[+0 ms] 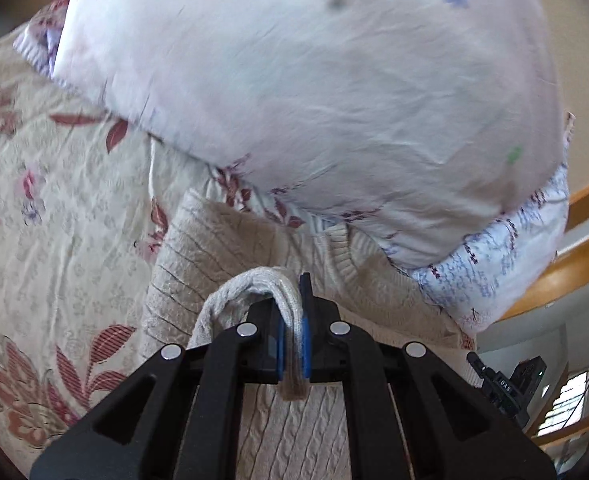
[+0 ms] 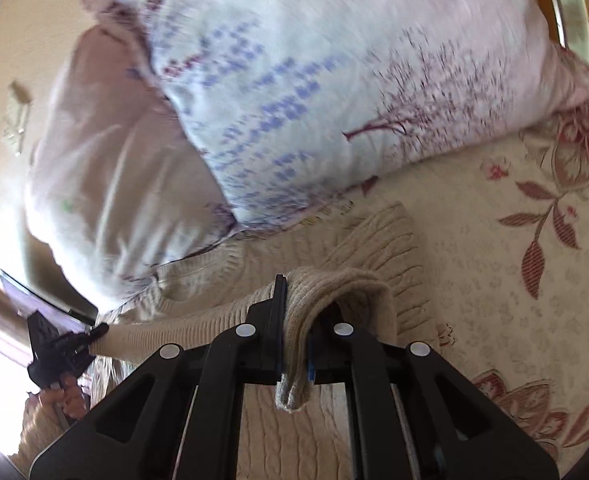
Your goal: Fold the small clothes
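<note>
We're in a home bedroom here, no doubt about it: the whole working surface is a bed, spread with a cream bedsheet (image 1: pixel 66 216) printed with dark red leaves and flowers and creased like used linen. Up at the head, two plump pillows, a pale white one (image 1: pixel 314 92) resting on another with blue and purple tree prints (image 2: pixel 294 104). Behind them, a curved honey-coloured wooden headboard rail (image 1: pixel 574 276), a plain beige wall (image 2: pixel 42 12), and off to the side a bright daylight window (image 1: pixel 566 404) with bars, all soft domestic furnishing
</note>
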`<action>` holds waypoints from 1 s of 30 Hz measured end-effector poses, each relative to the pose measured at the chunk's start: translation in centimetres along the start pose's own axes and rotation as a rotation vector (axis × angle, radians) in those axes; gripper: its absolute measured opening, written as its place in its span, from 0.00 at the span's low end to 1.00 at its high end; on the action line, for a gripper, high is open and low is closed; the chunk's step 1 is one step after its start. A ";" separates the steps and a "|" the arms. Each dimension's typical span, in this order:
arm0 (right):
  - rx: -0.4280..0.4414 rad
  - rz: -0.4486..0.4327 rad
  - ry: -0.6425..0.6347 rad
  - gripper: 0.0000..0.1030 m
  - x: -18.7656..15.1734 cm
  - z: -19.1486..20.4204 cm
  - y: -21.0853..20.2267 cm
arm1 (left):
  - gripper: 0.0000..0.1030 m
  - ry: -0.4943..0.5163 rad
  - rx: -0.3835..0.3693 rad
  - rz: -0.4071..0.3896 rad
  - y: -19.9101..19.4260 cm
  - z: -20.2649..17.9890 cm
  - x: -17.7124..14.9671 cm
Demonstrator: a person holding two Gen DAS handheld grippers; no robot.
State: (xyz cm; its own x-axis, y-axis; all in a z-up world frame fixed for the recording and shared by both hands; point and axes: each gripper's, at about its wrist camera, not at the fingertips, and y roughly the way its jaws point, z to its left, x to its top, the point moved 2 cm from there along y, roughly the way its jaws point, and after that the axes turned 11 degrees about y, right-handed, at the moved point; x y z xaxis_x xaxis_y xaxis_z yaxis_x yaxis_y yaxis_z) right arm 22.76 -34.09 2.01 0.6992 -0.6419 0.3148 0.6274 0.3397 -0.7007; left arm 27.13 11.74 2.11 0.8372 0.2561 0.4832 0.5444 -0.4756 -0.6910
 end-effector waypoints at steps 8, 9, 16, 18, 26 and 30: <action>-0.009 0.036 0.183 0.54 1.6 -0.9 1.3 | 0.40 -0.101 -0.020 -0.015 1.0 0.6 0.4; 0.000 0.025 0.182 0.57 1.7 -0.8 1.0 | 0.44 -0.100 -0.021 -0.024 0.8 0.5 0.5; -0.030 -0.018 0.078 0.55 1.1 -0.6 -1.9 | 0.53 -0.042 0.029 -0.051 -2.1 0.4 0.6; -0.073 -0.026 0.020 0.50 0.4 -1.1 -3.1 | 0.49 0.039 0.083 -0.033 -3.1 0.4 -0.1; -0.183 0.023 -0.104 0.42 -3.0 -3.0 -4.1 | 0.37 0.258 0.192 0.045 -4.7 0.0 -4.5; -0.215 0.060 -0.130 0.37 -4.0 -2.9 -3.2 | 0.37 0.273 0.204 0.082 -4.2 0.3 -6.3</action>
State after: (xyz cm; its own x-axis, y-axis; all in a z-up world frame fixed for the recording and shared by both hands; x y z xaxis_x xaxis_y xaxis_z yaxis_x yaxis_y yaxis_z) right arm 16.94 -34.57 1.10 0.7799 -0.5262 0.3388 0.5059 0.2112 -0.8364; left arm 19.59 12.41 1.82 0.8486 -0.0233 0.5286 0.4985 -0.2998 -0.8134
